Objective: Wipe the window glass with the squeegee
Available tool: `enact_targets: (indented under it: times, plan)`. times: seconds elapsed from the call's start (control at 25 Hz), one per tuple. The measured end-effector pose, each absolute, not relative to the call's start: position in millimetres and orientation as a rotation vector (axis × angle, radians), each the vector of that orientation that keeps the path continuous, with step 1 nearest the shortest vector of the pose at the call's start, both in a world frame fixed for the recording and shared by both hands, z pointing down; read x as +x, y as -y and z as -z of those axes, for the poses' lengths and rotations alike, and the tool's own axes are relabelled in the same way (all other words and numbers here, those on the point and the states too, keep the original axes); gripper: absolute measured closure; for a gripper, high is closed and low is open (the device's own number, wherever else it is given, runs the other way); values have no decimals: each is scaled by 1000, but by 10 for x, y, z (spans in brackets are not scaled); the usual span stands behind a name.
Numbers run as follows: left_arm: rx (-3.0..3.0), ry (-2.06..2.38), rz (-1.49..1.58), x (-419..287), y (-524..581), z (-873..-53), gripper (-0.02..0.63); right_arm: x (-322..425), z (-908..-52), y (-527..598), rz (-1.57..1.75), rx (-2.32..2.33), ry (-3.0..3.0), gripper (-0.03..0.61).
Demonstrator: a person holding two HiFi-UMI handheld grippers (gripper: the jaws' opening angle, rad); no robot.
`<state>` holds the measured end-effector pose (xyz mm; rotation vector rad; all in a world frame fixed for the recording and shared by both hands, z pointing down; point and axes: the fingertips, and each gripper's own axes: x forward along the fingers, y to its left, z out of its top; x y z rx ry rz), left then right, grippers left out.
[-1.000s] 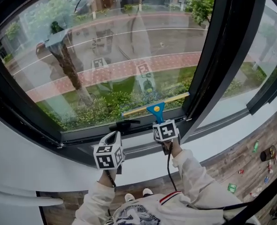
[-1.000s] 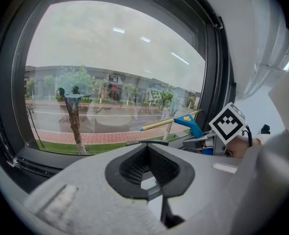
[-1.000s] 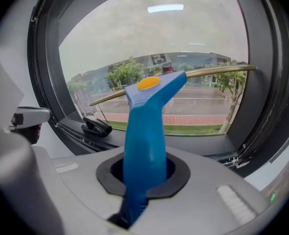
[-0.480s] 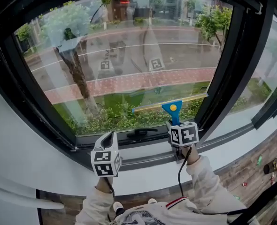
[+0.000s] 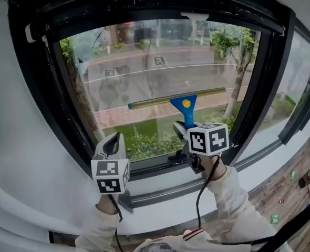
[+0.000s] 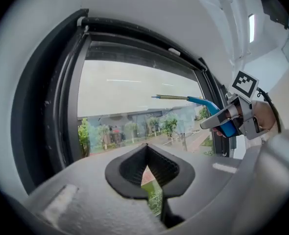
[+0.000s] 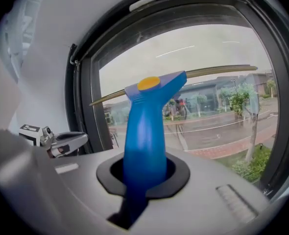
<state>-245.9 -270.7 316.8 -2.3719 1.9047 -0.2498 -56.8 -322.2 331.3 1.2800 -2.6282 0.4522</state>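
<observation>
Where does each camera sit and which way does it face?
Head view: on the person's head, looking down at the window glass; both sleeves, left gripper and right gripper show.
Left gripper view: on the left gripper, facing the window glass along its own empty jaws; right gripper at right.
Right gripper view: on the right gripper, looking up the squeegee it clamps; left gripper at left.
Shared: all three show squeegee and window glass.

count at the window

one squeegee (image 5: 184,105). two grippers: left gripper (image 5: 113,142) and right gripper (image 5: 185,132). two marker cubes, left cube (image 5: 110,176) and right cube (image 5: 208,138). two panes: main pane (image 5: 144,72) and side pane (image 5: 302,83).
</observation>
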Motion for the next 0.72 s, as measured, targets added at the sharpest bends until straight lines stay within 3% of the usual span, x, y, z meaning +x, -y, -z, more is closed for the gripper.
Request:
enact_targets:
  times: [0.32,0.72]
  plan:
    - [-2338,-1800,92,-2770,2566,-2182,614,-1412,-2135,3175,-309,1272,2697,541]
    - [-2283,-1833,42,-2895,2708,-1551,614,-1753,-995,3441,-201,1334,2777,541]
